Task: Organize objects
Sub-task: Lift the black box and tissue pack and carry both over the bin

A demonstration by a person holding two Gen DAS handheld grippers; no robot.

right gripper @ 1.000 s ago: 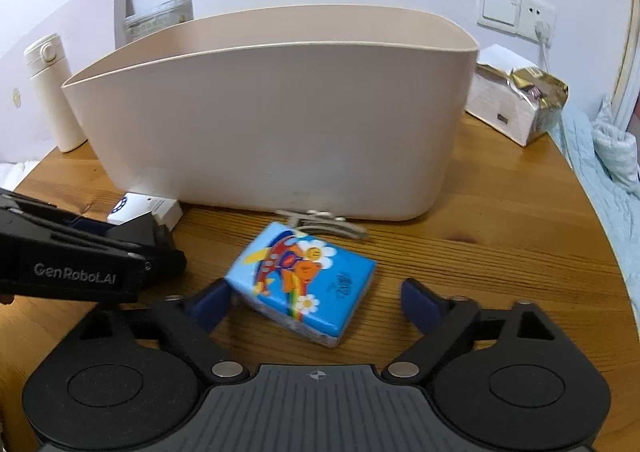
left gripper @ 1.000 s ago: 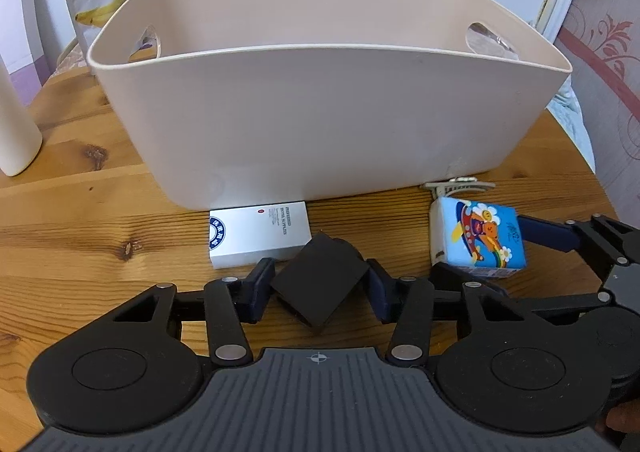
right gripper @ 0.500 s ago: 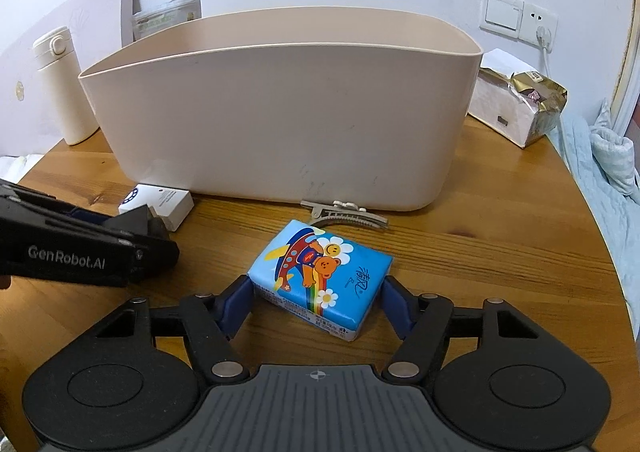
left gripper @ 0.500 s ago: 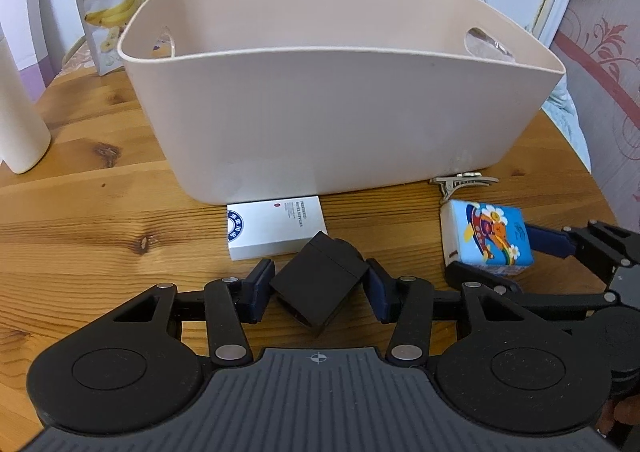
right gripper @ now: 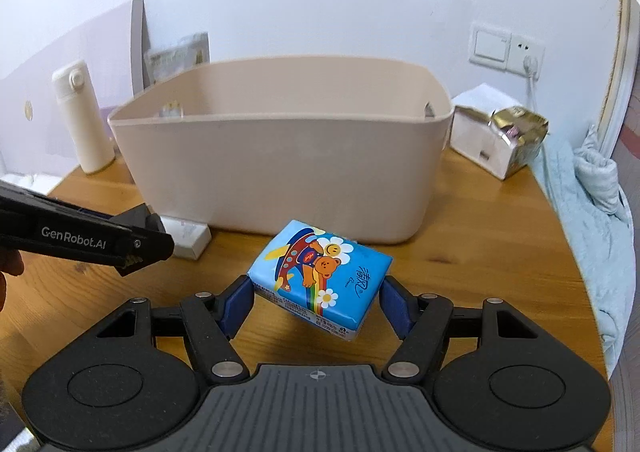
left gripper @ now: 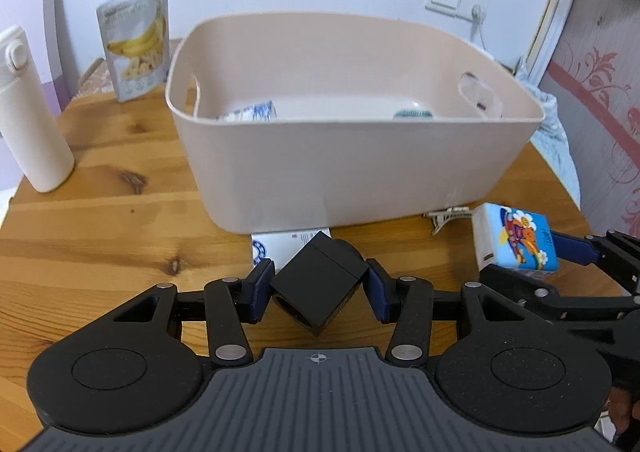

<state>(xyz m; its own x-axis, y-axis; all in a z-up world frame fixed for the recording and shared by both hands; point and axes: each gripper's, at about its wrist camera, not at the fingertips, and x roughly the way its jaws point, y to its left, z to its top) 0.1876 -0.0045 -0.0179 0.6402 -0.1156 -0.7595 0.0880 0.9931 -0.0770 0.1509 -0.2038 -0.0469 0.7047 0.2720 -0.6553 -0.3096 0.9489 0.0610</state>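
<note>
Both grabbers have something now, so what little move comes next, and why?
Probably carry both forward over the beige plastic tub: the left gripper clamps the small black box, the right gripper the blue cartoon tissue pack, both short of its rim.

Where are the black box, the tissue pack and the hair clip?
black box point(left gripper: 316, 288), left wrist view, on its front face.
tissue pack point(right gripper: 320, 272), right wrist view, on the printed top.
hair clip point(left gripper: 446, 214), left wrist view, on its body.

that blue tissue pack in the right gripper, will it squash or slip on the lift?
Probably soft: the tissue pack is a film-wrapped packet, so the right gripper may dent it. The glossy wrap could slip. It hangs tilted between the pads, so it may pivot.
</note>
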